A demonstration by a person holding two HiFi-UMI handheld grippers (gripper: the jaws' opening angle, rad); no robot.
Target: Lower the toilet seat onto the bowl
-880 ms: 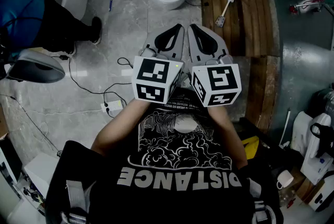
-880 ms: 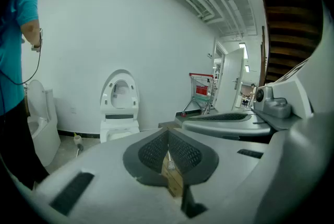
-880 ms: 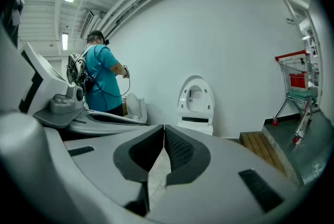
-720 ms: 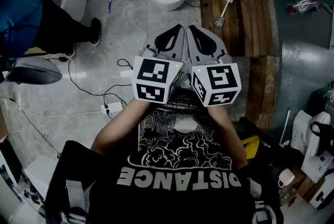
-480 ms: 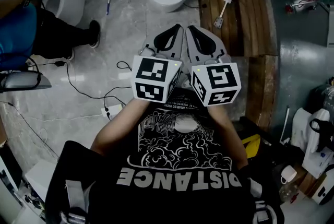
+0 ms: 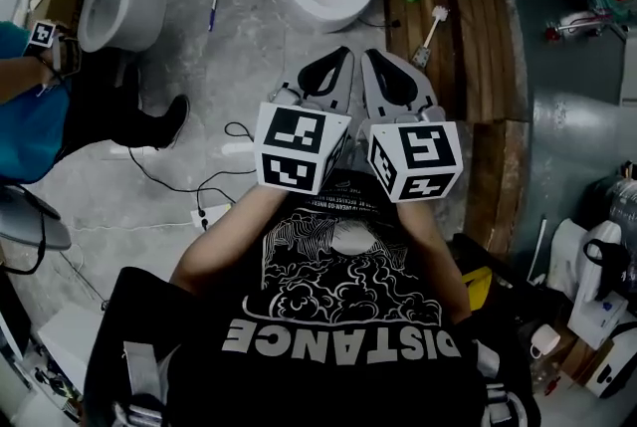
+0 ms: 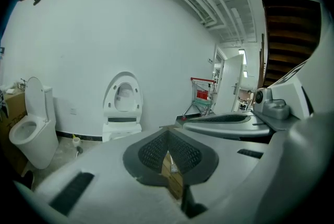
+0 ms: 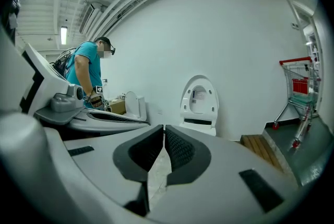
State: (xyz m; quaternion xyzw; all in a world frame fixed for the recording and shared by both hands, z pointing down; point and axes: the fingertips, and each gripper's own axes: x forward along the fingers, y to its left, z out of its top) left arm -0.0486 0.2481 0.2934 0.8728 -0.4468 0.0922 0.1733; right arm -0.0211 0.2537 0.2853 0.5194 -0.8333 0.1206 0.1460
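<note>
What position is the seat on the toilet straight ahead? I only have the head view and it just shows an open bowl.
Observer: In the left gripper view the seat stands upright against the wall. It is not lowered yet.
Operator: Anything between the jaws?
Observer: No. The left gripper and the right gripper are both shut on nothing, pads together.
Operator: What is the red thing at top right?
Observer: A red shopping cart, standing past the wooden platform in the right gripper view.
</note>
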